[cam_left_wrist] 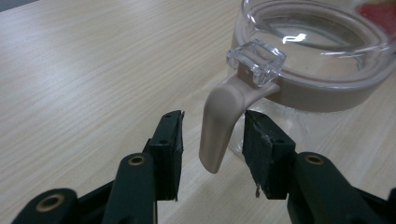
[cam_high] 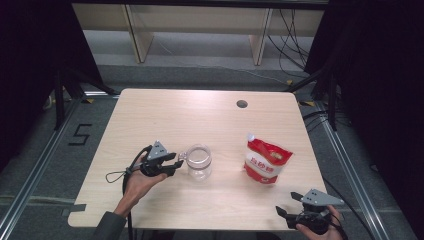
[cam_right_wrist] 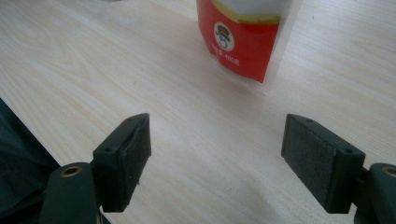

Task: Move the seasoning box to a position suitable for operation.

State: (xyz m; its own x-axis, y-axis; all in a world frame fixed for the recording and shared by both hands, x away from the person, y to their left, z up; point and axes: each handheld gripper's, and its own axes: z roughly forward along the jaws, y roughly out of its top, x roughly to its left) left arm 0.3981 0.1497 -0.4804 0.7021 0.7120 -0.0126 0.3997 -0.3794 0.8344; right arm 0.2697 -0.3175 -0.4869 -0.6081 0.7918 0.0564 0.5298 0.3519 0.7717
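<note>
On the bench (cam_high: 150, 115), near the middle, stands a clear jar (cam_high: 199, 162) with a tan ring round its top and a tan handle (cam_left_wrist: 219, 123) that hangs down its side. The left gripper (cam_high: 176, 163) is right beside it. Its fingers (cam_left_wrist: 168, 149) are apart, one on each side of the handle, and do not seem to touch it yet.

The step looks like grabbing the handle. To do it well, the fingers should slide a bit further in, so they press the thick part and not the thin tip. Then they should close slowly and evenly, so the jar does not tip or twist.

The right gripper (cam_high: 288, 206) waits at the near edge of the bench with its fingers wide apart, holding nothing. A red and white bag (cam_high: 266, 161) stands a little way ahead of it.

The jar looks empty, but the shine makes that hard to tell. The bag's top is cut off in the right gripper view, and its words are too small to read.
</note>
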